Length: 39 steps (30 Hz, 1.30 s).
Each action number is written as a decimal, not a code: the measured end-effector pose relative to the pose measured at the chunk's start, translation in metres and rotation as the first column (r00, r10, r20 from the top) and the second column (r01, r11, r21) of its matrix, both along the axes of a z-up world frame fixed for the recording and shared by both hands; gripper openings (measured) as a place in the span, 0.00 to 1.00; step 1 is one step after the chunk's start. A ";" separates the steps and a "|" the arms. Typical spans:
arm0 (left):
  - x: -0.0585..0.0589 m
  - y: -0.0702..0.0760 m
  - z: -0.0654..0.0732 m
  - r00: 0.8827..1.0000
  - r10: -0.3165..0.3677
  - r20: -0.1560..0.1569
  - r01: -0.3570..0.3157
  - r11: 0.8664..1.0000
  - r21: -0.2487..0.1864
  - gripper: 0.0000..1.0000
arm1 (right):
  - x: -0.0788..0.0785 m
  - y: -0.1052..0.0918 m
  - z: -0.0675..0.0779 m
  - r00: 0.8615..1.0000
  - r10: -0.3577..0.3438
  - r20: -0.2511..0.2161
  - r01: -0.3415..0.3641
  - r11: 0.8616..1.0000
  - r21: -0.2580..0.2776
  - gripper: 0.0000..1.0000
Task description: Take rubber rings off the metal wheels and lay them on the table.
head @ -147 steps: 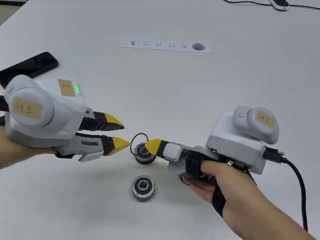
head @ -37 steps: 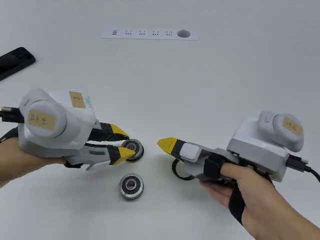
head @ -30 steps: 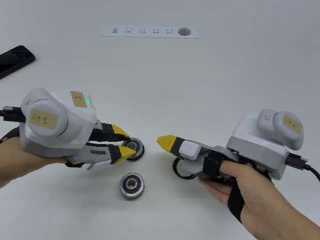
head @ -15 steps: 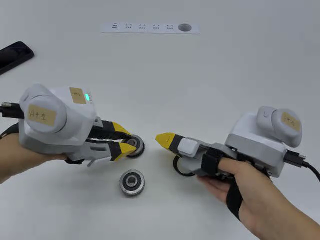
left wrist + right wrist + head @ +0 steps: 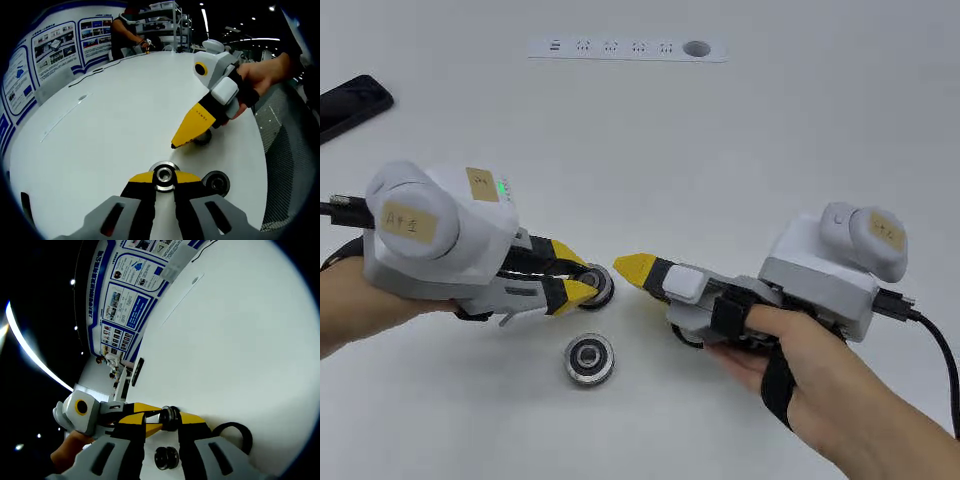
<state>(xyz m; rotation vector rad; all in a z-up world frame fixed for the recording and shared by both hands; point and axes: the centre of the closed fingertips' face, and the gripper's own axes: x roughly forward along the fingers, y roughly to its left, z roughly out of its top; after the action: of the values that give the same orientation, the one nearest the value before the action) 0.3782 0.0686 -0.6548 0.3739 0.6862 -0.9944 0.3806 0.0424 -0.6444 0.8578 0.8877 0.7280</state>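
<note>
My left gripper (image 5: 588, 280) is shut on a small metal wheel (image 5: 600, 288), which sits between its yellow tips in the left gripper view (image 5: 164, 175). Just right of that wheel, my right gripper (image 5: 625, 266) stands slightly open with its yellow tips close to it and nothing between them. A loose black rubber ring (image 5: 682, 338) lies flat on the table under the right gripper's body; in the right gripper view the ring (image 5: 234, 432) is outside the jaws. A second wheel (image 5: 590, 360) with a black rim lies on the table nearer me.
Across the far side of the white table (image 5: 740, 150) runs a white power strip (image 5: 625, 48). A black phone (image 5: 350, 105) lies at the far left. A black cable (image 5: 932, 345) trails from the right gripper. A person (image 5: 125, 25) stands far behind the table.
The ring, earlier at the wheel, now lies on the table under the right gripper. The left gripper has shut on the wheel. The right gripper has edged left toward it.
</note>
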 end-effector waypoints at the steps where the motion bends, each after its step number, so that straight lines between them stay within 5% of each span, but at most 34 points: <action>1: 0.001 0.001 0.000 1.000 -0.003 -0.002 0.003 1.000 0.002 0.13 | -0.001 0.001 0.000 1.000 0.006 0.008 -0.006 1.000 -0.007 0.28; 4: -0.001 0.000 0.000 0.998 -0.056 0.018 0.054 0.997 0.058 0.13 | -0.005 0.006 -0.001 0.999 0.036 0.029 -0.035 0.999 -0.025 0.34; 17: -0.004 -0.001 -0.001 0.994 -0.108 0.020 0.106 0.988 0.114 0.13 | -0.006 0.017 -0.013 0.998 0.063 0.011 -0.063 0.997 -0.033 0.35; 30: -0.004 -0.001 -0.001 0.994 -0.108 0.020 0.105 0.988 0.111 0.13 | -0.010 0.019 -0.006 0.996 0.083 0.022 -0.083 0.997 0.004 0.34; 34: -0.004 0.000 -0.001 0.994 -0.109 0.018 0.106 0.988 0.113 0.13 | -0.014 0.020 -0.008 0.995 0.092 -0.024 -0.091 0.995 0.037 0.32; 39: -0.004 0.000 -0.002 0.994 -0.109 0.017 0.106 0.988 0.113 0.13 | -0.015 0.019 -0.007 0.994 0.110 0.005 -0.110 0.993 0.033 0.31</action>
<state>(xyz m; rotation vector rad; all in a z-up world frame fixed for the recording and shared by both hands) 0.3741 0.0684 -0.6570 0.5240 0.7086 -1.0548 0.3653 0.0616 -0.6515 0.8418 0.9275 0.8419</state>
